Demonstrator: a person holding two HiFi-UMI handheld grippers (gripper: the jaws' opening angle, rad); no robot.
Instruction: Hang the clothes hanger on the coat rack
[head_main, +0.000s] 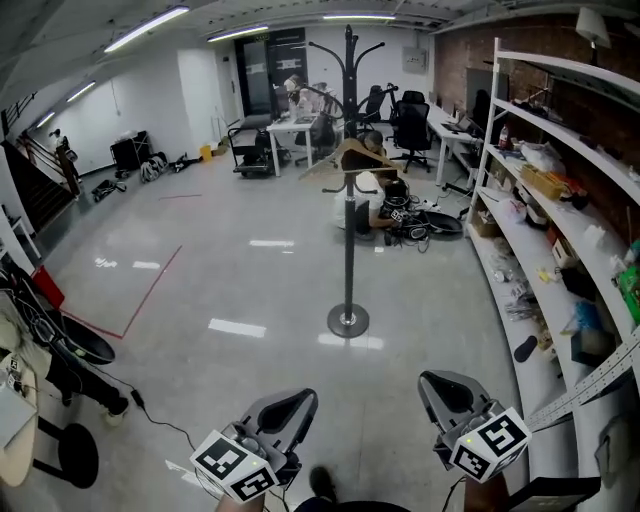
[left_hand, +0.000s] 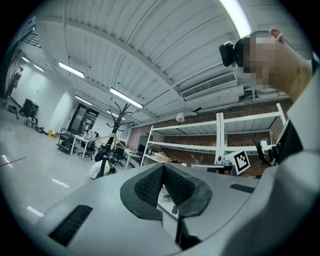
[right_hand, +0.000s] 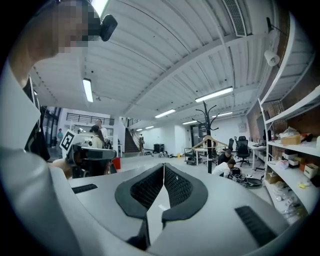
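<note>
The black coat rack (head_main: 348, 190) stands on its round base in the middle of the floor, a few steps ahead. A wooden clothes hanger (head_main: 345, 157) hangs on it at mid-height, tilted. The rack (left_hand: 106, 150) and hanger (left_hand: 111, 137) are small in the left gripper view, and the rack (right_hand: 207, 140) and hanger (right_hand: 210, 142) are small in the right gripper view too. My left gripper (head_main: 290, 408) and right gripper (head_main: 445, 388) are low at the front, far from the rack. Both are shut, with nothing between the pads.
A long white shelving unit (head_main: 545, 215) full of clutter runs along the right wall. A person (head_main: 375, 205) crouches on the floor beyond the rack among cables. Desks and office chairs (head_main: 410, 125) fill the back. A stool and cable (head_main: 70, 450) lie at the left.
</note>
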